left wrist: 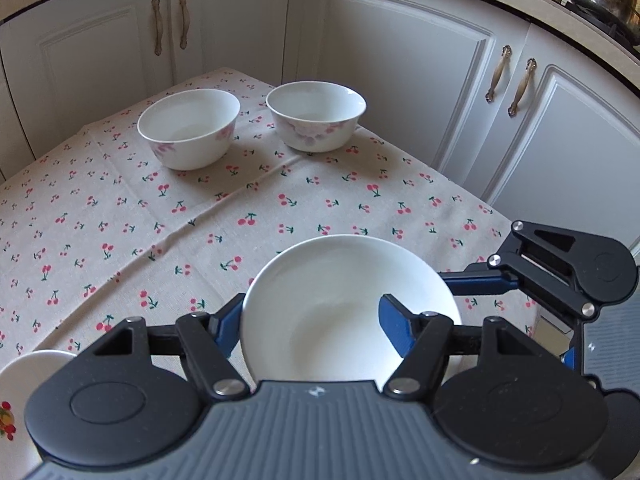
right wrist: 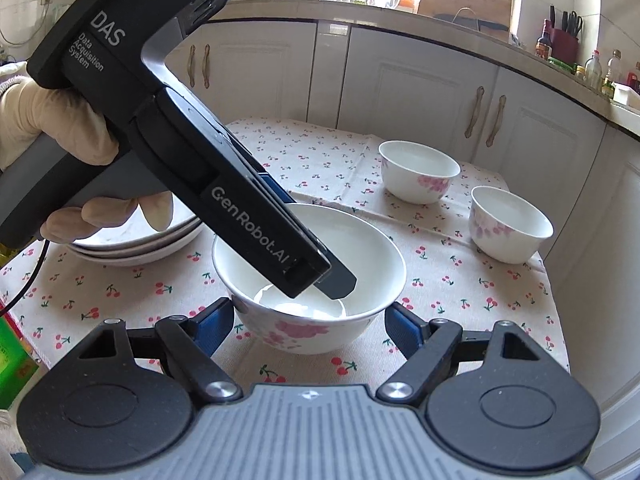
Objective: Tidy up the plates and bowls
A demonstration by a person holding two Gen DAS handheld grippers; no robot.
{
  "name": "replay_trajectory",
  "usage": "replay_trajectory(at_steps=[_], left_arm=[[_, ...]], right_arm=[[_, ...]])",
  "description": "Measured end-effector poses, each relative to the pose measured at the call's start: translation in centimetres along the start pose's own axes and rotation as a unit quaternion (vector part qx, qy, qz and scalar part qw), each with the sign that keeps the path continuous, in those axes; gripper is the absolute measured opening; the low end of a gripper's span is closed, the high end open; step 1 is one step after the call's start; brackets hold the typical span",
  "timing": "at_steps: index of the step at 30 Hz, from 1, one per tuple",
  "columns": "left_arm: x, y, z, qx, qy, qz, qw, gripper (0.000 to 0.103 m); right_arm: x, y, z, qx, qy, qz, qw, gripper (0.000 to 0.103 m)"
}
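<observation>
Over the cherry-print tablecloth point(left wrist: 120, 208), from the left wrist: straddles the left wall of the near bowl point(left wrist: 340, 280) with the left gripper point(left wrist: 312, 328), fingers spread wide, one blue pad point(left wrist: 228, 328) outside the wall and the other over the white inside, gripping nothing. Sits right at the table's near side, that bowl, well apart from the two flowered bowls point(left wrist: 188, 128) at the far end. Shows a fruit-print plate point(left wrist: 24, 380) at the lower left and the right gripper point(left wrist: 560, 268) just off the bowl's right side. Looks risky: closing on a thin, glossy wall from this angle could tip the bowl or let it slip out on the lift. Over to the right wrist: frames the same bowl point(right wrist: 256, 256) between the wide-open fingers of the right gripper point(right wrist: 310, 326), touching nothing as far as can be told. Catches the left gripper point(right wrist: 336, 284) dipping steeply into the bowl, gloved hand point(right wrist: 48, 128) on the handle. Crowds one bowl with two tools, so could well knock them together or shove the bowl toward the stacked plates point(right wrist: 136, 240) close behind it. Could chip a rim, too, if set down hard into either far bowl point(right wrist: 418, 172).
</observation>
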State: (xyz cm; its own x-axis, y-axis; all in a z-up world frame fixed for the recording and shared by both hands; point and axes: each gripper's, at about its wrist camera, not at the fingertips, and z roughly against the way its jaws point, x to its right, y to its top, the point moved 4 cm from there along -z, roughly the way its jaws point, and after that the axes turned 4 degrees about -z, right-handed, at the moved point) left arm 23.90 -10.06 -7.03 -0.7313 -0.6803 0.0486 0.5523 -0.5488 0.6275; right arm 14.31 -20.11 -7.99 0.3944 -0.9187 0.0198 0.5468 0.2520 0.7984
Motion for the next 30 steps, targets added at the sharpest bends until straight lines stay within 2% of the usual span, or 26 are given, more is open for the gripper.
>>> replay_trajectory(at_steps=[6, 24, 28, 30], left_arm=[[0.1, -0.4, -0.3, -0.011, -0.001, -0.002, 0.9999, 0.069], [0.5, -1.5, 0.1, -0.013, -0.007, 0.004, 0.9999, 0.070], [0.6, -1.6, 0.3, -0.010, -0.011, 0.004, 0.9999, 0.074], [0.8, -1.5, 0.6, -0.004, -0.010, 0.002, 0.9999, 0.083]], right_arm=[[-0.2, -0.4, 0.2, -0.005, 0.006, -0.001, 1.000, 0.086], [-0.6, -0.8, 0.3, -0.018, 0.016, 0.006, 1.000, 0.086], [-0.4, -0.9, 0.3, -0.021, 0.019, 0.000, 1.000, 0.086], [-0.4, -1.0, 0.4, -0.021, 0.023, -0.003, 1.000, 0.090]])
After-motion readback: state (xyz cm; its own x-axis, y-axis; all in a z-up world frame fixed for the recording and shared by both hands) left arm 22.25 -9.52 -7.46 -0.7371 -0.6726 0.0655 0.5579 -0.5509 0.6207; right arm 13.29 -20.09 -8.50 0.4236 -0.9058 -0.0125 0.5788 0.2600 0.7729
